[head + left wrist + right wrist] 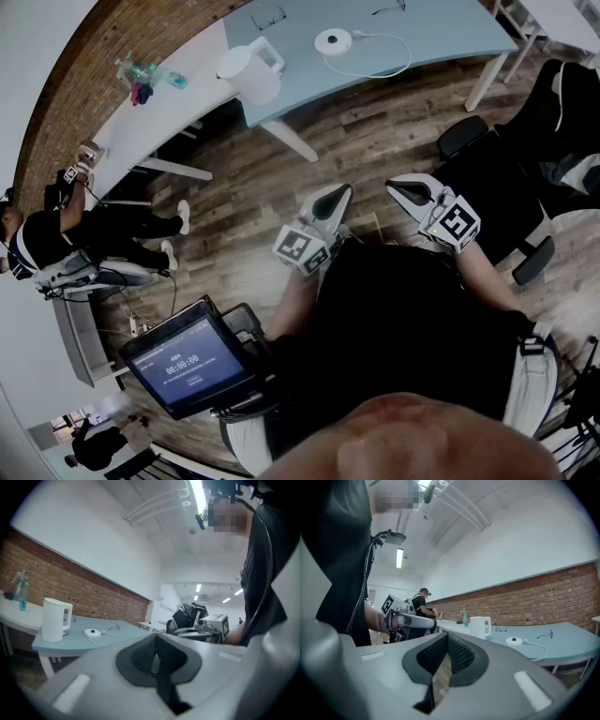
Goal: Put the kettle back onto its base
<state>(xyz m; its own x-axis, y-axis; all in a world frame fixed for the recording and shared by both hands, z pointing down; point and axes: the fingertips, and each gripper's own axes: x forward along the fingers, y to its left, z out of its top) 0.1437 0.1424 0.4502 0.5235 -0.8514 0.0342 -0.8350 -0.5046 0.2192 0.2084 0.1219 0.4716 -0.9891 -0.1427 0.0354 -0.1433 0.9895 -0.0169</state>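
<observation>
A white kettle (251,67) stands on the pale blue table (431,28), with its round white base (333,41) to its right and apart from it. The left gripper view shows the kettle (55,619) and the base (92,632) far ahead. In the right gripper view the kettle (480,626) and base (513,641) are also distant. Both grippers are held level close to my body, well short of the table. My left gripper (334,197) is shut and holds nothing, its pads (143,656) meeting. My right gripper (409,187) is shut and holds nothing too, its pads (459,653) together.
A white cable (380,66) runs from the base across the table. Bottles (150,75) stand on a white table to the left, where a seated person (56,234) works. A screen (187,361) is at my lower left and an office chair (553,122) at the right. Wooden floor (375,131) lies between me and the table.
</observation>
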